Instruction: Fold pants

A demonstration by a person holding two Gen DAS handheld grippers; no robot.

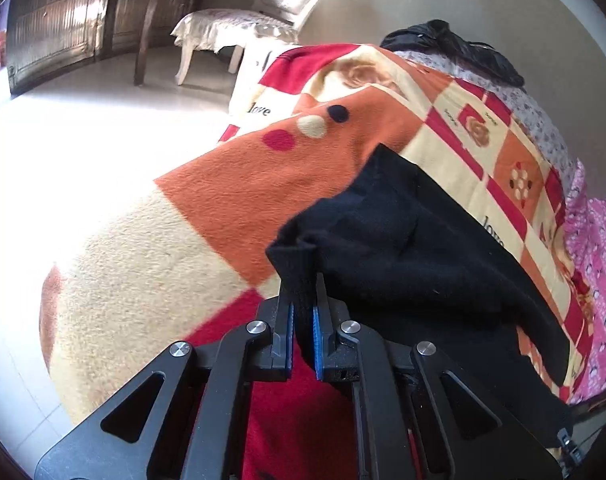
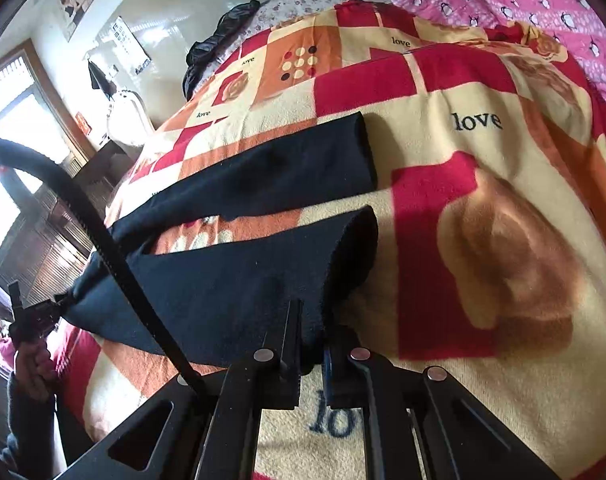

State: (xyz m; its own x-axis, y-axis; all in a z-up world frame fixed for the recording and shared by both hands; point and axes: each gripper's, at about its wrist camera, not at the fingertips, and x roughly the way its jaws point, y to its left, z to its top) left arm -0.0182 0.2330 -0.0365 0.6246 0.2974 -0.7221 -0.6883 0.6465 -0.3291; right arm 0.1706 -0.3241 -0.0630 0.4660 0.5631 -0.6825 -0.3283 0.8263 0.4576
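Clamped in the left gripper (image 1: pixel 302 312), a corner of the black pants (image 1: pixel 403 232) lifts off the patchwork blanket (image 1: pixel 223 208). Right gripper (image 2: pixel 311 344) pinches the near leg's hem; both legs run leftward toward the other hand, far leg lying parallel beyond.

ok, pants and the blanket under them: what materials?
Pants: black, matte, soft knit or fleece by the look; it drapes limply and shows a fuzzy cut edge. Blanket: plush fleece, probably synthetic; short fuzzy nap, printed squares and roses.
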